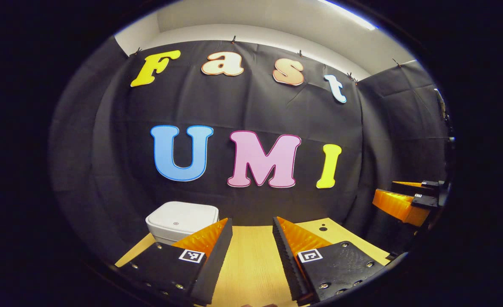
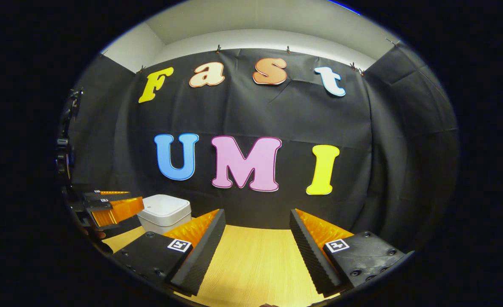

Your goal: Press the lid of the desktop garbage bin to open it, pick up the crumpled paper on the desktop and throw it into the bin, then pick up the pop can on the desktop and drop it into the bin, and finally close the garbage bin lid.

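Looking along the left gripper, its fingers are seen spread, empty, above the table; the shut bin is placed far-left. Along the right gripper, equally spread, nothing is held; the bin is seen left.

Below me runs a pale, light-yellow wooden table with fine straight grain, its far edge meeting the black cloth wall. On it, toward the back left, sits a small white plastic garbage bin with rounded corners and its flat lid down. In the left gripper view a small dark round hole marks the tabletop near the far right.

In the right gripper view the same table carries the bin at its far left.
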